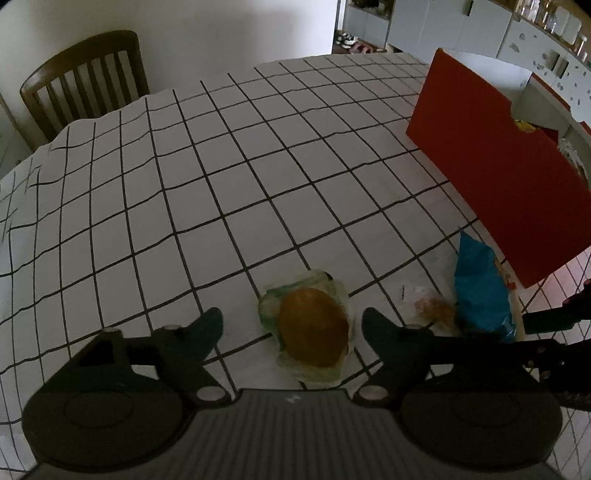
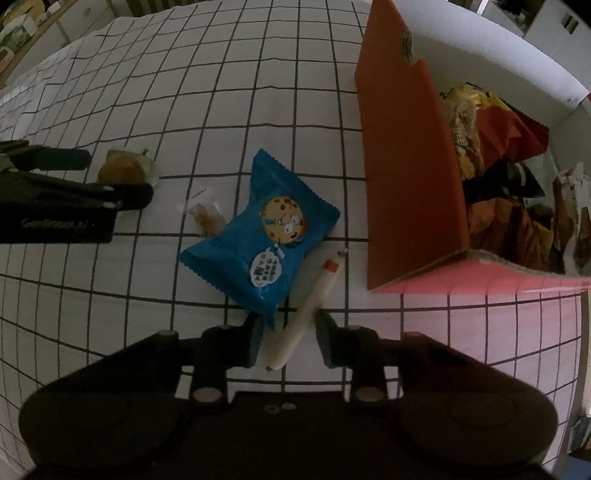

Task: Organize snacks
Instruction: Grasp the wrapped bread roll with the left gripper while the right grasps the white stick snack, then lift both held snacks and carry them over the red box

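A wrapped brown bun (image 1: 313,342) lies on the checked tablecloth between the wide-open fingers of my left gripper (image 1: 292,325); it also shows in the right wrist view (image 2: 123,170). My right gripper (image 2: 288,326) is open around the near end of a long white snack stick (image 2: 309,308), not touching it. A blue cookie packet (image 2: 266,236) lies just ahead, also in the left wrist view (image 1: 480,284). A small clear-wrapped snack (image 2: 205,217) lies beside it. The red box (image 2: 410,177) stands to the right, holding several snack packets (image 2: 495,177).
The left gripper's fingers (image 2: 122,195) reach in from the left in the right wrist view. A wooden chair (image 1: 85,85) stands beyond the table's far left edge. Cabinets (image 1: 443,26) line the back. The checked tablecloth (image 1: 221,166) covers the table.
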Demonstrator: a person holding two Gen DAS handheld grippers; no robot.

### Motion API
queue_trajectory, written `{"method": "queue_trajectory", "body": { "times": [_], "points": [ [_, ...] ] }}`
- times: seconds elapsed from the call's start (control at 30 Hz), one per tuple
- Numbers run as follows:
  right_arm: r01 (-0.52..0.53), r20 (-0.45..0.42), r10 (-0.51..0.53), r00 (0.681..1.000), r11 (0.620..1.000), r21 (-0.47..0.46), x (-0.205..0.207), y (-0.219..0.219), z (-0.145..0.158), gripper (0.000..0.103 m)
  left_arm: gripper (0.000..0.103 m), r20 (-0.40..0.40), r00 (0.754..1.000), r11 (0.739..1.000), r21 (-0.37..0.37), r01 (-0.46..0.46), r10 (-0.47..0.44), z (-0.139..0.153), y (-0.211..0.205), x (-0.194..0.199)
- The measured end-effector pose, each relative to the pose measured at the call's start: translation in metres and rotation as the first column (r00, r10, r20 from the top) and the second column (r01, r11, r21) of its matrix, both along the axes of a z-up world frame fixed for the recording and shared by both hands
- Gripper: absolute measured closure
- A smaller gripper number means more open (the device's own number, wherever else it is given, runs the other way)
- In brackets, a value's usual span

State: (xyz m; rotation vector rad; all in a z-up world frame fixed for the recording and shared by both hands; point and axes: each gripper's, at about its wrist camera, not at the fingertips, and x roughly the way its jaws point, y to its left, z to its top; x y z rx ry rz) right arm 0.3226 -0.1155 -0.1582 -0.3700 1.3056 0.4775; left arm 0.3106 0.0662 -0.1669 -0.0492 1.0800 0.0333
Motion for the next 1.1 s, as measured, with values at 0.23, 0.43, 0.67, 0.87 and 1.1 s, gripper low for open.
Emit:
{"method": "queue_trajectory", "body": {
  "times": [0.23, 0.43, 0.67, 0.87, 1.1],
  "points": [
    [-0.015, 0.007, 0.015, 1.000, 1.000, -0.008, -0.002, 0.000, 0.000, 0.079, 0.040, -0.002, 0.999, 0.999, 0.022, 0.034, -0.034, -0.002, -0.005, 0.000],
    [-0.014, 0.006, 0.014, 1.000, 1.000, -0.010, -0.008, -0.001, 0.001, 0.088, 0.049, 0.004, 0.999, 0.999, 0.023, 0.043, -0.043, 0.000, -0.008, -0.001],
    [-0.006, -0.001, 0.006, 1.000, 1.000, -0.005, -0.011, -0.010, 0.004, 0.091, 0.050, 0.006, 1.000, 1.000, 0.019, 0.023, -0.023, 0.001, -0.005, -0.006],
    [-0.006, -0.009, 0.006, 1.000, 1.000, 0.009, -0.019, -0.021, 0.004, 0.092, 0.051, -0.001, 1.000, 1.000, 0.000, 0.000, 0.000, 0.003, -0.005, -0.013],
    [-0.024, -0.013, 0.024, 1.000, 1.000, 0.012, -0.039, -0.028, 0.009, 0.092, 0.051, -0.010, 1.000, 1.000, -0.006, -0.012, 0.012, 0.005, -0.006, -0.024]
  ]
}}
